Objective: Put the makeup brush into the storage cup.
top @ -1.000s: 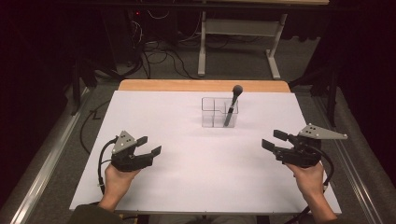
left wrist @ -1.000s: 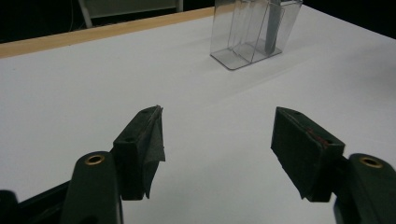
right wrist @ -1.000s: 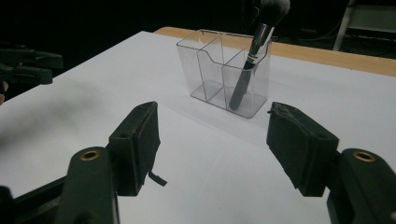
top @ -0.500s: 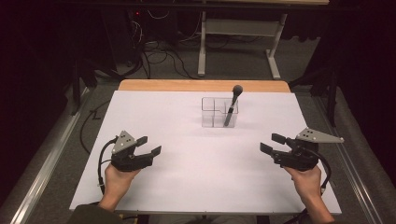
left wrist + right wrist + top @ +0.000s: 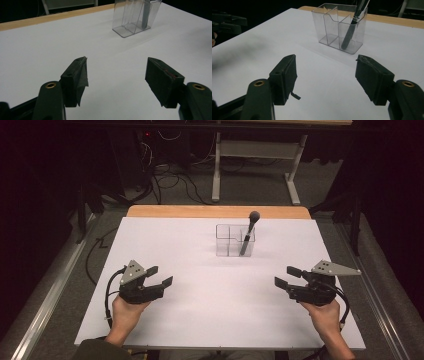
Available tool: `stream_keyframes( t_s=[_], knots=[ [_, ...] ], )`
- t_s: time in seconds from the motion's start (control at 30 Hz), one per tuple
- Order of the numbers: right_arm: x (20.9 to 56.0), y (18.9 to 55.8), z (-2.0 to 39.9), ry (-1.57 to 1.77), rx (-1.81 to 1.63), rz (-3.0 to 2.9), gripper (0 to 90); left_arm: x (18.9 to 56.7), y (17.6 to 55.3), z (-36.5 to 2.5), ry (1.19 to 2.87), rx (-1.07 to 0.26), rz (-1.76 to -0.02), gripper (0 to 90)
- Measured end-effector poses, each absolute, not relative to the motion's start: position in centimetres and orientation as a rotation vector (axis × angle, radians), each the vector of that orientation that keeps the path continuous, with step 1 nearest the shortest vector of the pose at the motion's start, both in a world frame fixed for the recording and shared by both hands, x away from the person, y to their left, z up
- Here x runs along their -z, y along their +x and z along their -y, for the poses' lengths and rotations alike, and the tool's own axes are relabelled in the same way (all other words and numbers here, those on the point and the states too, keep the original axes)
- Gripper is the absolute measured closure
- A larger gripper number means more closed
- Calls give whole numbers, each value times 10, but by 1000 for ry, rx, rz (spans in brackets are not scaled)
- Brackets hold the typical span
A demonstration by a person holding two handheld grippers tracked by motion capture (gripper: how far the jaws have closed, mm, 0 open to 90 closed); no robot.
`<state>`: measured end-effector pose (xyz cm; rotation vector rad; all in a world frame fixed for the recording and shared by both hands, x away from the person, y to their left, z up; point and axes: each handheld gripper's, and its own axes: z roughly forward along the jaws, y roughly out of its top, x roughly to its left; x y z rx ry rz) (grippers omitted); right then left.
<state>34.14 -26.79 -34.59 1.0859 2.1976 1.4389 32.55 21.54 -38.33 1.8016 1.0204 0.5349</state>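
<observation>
Left tool (image 5: 161, 276) gapes wide, empty; right tool (image 5: 287, 276) likewise (untouching).

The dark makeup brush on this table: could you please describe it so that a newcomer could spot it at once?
Start at the white table and look toward its far edge, where a clear plastic compartment organiser stands. In the organiser's right-hand compartment in the high view, a dark makeup brush leans with its rounded bristle head up, above the rim. It is the one dark thing in the transparent box.
</observation>
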Motion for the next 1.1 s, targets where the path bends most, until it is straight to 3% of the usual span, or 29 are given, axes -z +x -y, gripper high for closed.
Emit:
stream_keyframes(
  t_s=[1.1],
  knots=[
    [371,347,262,1116,-1391,-2207,366,383,325,-215,1795,-535,-1017,344]
  ],
)
